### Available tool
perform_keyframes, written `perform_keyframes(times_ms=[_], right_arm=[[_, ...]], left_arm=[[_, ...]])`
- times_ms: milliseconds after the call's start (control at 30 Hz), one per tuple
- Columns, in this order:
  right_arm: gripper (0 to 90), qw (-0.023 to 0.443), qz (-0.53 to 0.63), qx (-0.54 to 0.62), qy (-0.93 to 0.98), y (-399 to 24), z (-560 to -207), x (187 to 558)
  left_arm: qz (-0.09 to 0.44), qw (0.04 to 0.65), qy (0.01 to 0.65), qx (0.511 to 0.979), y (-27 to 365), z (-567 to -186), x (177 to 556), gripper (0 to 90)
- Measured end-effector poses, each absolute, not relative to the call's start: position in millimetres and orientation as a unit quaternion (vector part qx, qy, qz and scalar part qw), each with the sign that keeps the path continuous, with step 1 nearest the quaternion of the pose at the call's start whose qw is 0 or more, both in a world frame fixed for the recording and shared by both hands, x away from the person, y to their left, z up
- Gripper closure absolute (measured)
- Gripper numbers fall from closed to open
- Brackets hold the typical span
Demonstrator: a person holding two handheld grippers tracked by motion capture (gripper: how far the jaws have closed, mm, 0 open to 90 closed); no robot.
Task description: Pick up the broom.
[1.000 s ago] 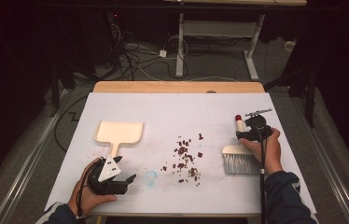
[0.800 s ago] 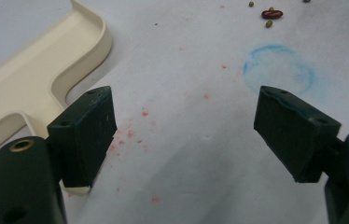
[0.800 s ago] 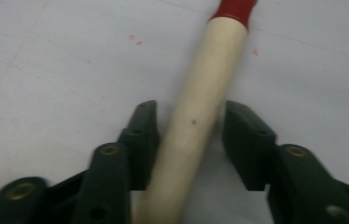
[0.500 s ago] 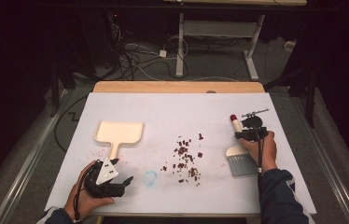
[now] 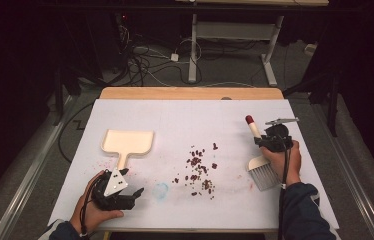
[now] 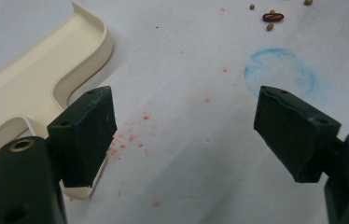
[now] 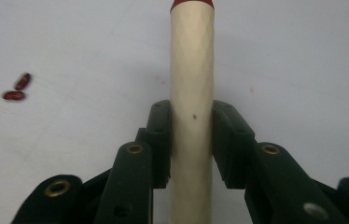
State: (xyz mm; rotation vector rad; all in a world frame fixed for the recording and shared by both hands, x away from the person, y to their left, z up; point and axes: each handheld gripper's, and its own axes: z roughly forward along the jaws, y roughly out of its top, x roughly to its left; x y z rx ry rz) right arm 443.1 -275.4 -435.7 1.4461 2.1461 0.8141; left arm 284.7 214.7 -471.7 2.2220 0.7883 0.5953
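- The cream plastic dustpan (image 5: 127, 141), flat with a raised rim, lies empty toward the tabletop's left edge.
- Dark red beans (image 5: 199, 170) lie scattered mid-tabletop.
- The right gripper (image 7: 191, 135) has just closed on the brush (image 5: 259, 159)'s smooth cream handle, near the right edge.
- The left gripper (image 6: 184, 135) is spread wide beside the dustpan's handle.

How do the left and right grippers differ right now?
The right gripper has its jaws shut on the brush handle; the left gripper stands wide open, holding nothing. The left one lies low beside the dustpan handle; the right one is at the brush. Both have black jaws.
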Motion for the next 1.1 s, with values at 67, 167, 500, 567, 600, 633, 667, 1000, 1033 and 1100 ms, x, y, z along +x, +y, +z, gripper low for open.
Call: perform_keyframes(times_ms=[67,167,500,567,600,633,667,1000,1033,1100], right_arm=[[70.8,0.226,0.313,0.512,0.768,-277,-426,435],[71.0,0.244,0.342,0.497,0.759,-279,-411,422],[71.1,0.273,0.430,0.456,0.730,-270,-374,389],[71.1,0.276,0.441,0.448,0.727,-264,-369,384],[71.0,0.278,0.447,0.444,0.725,-261,-367,381],[71.0,0.279,0.453,0.441,0.723,-257,-365,378],[71.0,0.281,0.459,0.435,0.722,-253,-362,374],[71.0,0.287,0.507,0.368,0.724,-192,-352,336],[71.0,0.286,0.512,0.361,0.726,-187,-352,332],[71.0,0.282,0.518,0.349,0.728,-177,-352,325]], left_arm=[[0.230,0.352,0.306,0.854,215,-471,285,20.1],[0.230,0.361,0.309,0.849,214,-467,285,20.1],[0.208,0.437,0.286,0.827,175,-434,290,21.2],[0.200,0.450,0.271,0.827,160,-427,290,21.3],[0.195,0.458,0.262,0.827,150,-423,291,21.5],[0.189,0.465,0.251,0.827,140,-419,291,21.7],[0.182,0.474,0.241,0.827,130,-414,291,21.7],[0.130,0.524,0.200,0.818,41,-394,303,23.0],[0.131,0.524,0.206,0.816,35,-395,305,23.5],[0.131,0.523,0.216,0.814,31,-396,309,25.4]])
